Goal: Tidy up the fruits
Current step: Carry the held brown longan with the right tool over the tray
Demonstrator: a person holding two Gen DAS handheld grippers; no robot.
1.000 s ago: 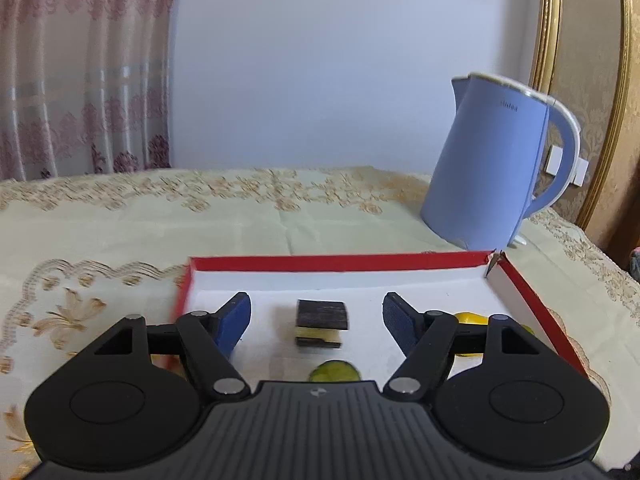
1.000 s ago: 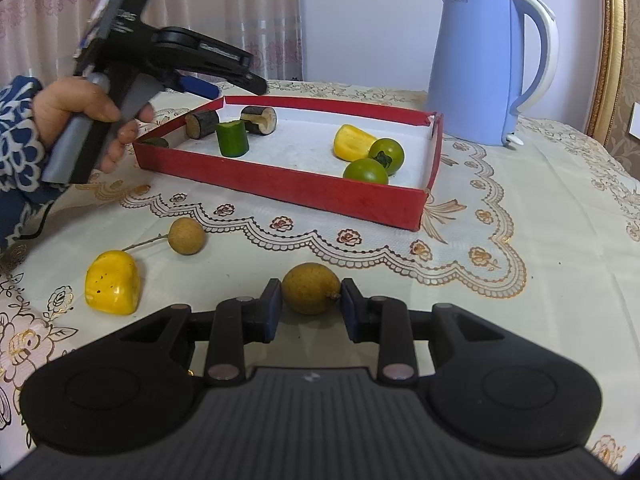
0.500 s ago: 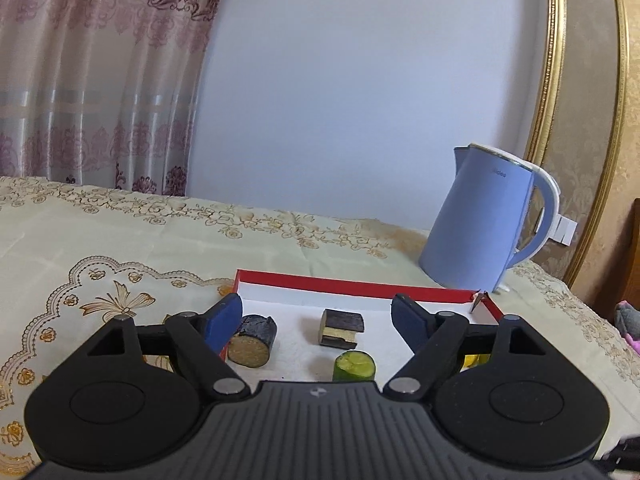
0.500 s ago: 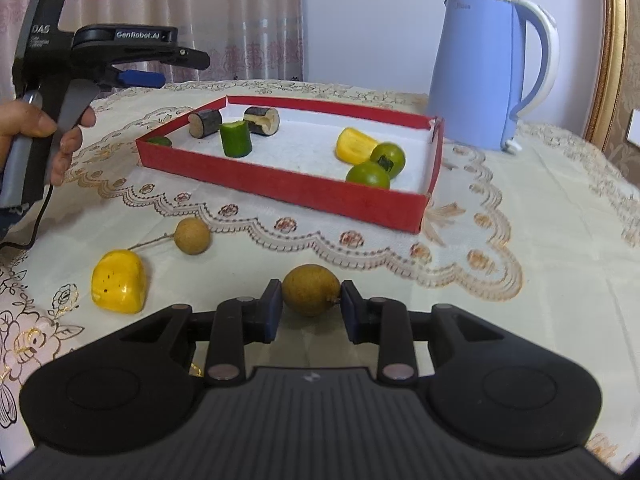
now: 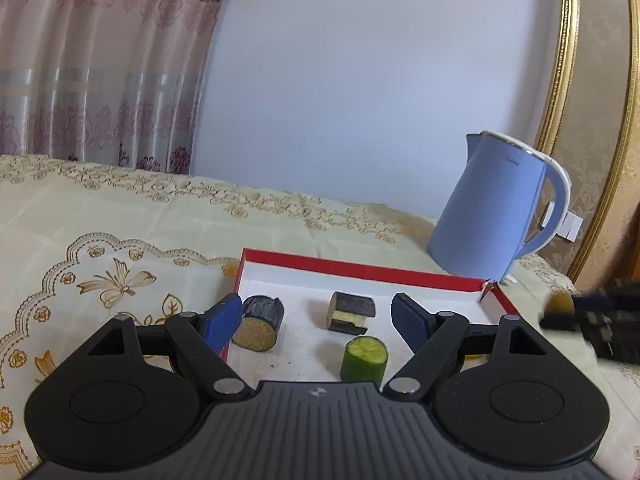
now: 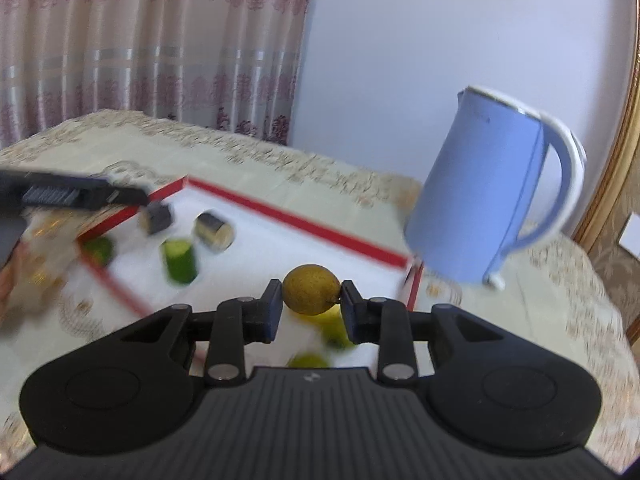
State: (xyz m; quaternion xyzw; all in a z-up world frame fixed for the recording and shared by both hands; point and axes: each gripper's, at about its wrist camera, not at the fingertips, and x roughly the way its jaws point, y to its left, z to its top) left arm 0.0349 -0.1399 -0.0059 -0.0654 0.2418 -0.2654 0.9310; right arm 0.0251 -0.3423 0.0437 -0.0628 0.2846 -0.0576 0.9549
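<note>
- Right hand-held gripper (image 6: 308,307) pinches the fruit (image 6: 311,289) across its middle; small, round, firm-looking, likely to roll
- Left hand-held gripper (image 5: 316,318) spread, empty, over the tray (image 5: 360,269)

My desk (image 5: 120,216) with its cloth.
On it I see the red tray (image 5: 360,270) and, beside it, the blue kettle (image 5: 492,212).

Each camera sits just behind its own tongs and looks forward and slightly down along them. The left view faces the tray's (image 5: 360,270) left end from close by, kettle (image 5: 492,216) beyond its right finger. The right view, blurred, hangs over the tray's (image 6: 296,218) near right corner, kettle (image 6: 488,196) ahead to the right. Both share the tray, the kettle, the wall and the curtain.
</note>
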